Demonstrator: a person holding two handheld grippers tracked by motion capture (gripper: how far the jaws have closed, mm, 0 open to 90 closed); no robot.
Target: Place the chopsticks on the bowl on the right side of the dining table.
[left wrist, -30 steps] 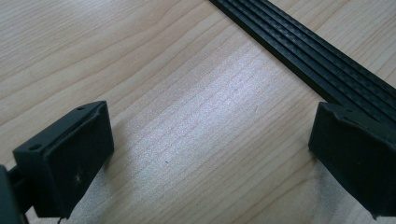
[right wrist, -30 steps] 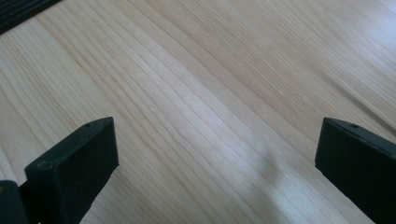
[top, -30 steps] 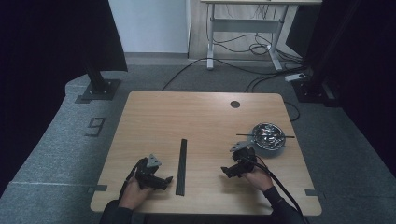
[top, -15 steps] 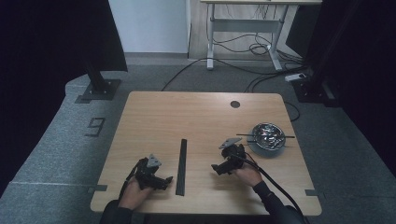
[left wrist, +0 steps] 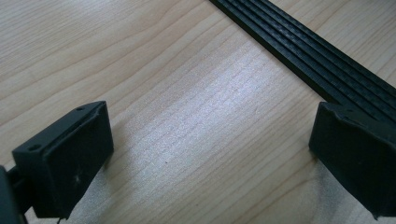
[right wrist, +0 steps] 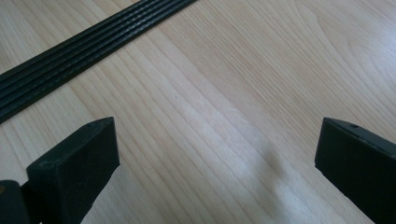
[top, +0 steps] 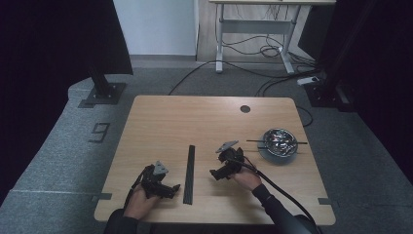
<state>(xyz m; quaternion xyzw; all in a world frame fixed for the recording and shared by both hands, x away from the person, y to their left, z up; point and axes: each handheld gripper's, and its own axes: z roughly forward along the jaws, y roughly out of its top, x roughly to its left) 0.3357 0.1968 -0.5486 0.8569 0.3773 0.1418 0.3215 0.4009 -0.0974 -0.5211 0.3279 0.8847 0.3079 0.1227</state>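
A black ribbed strip (top: 189,173) lies lengthwise near the table's front middle. My left gripper (top: 168,187) rests low on the wood just left of the strip, held by a hand. In the left gripper view my left gripper (left wrist: 210,154) is open over bare wood, the strip (left wrist: 308,51) running past its right jaw. My right gripper (top: 217,174) sits right of the strip, tilted toward it. My right gripper (right wrist: 215,158) is open in its own view with nothing between the jaws; the strip (right wrist: 84,51) crosses the upper left.
A shiny metal bowl (top: 279,140) on a grey plate with two thin sticks across it stands at the table's right. A round hole (top: 245,109) is near the far edge. Cables trail from both grippers toward the front edge.
My right gripper has moved left, away from the bowl and toward the black strip. The left gripper has stayed where it was.
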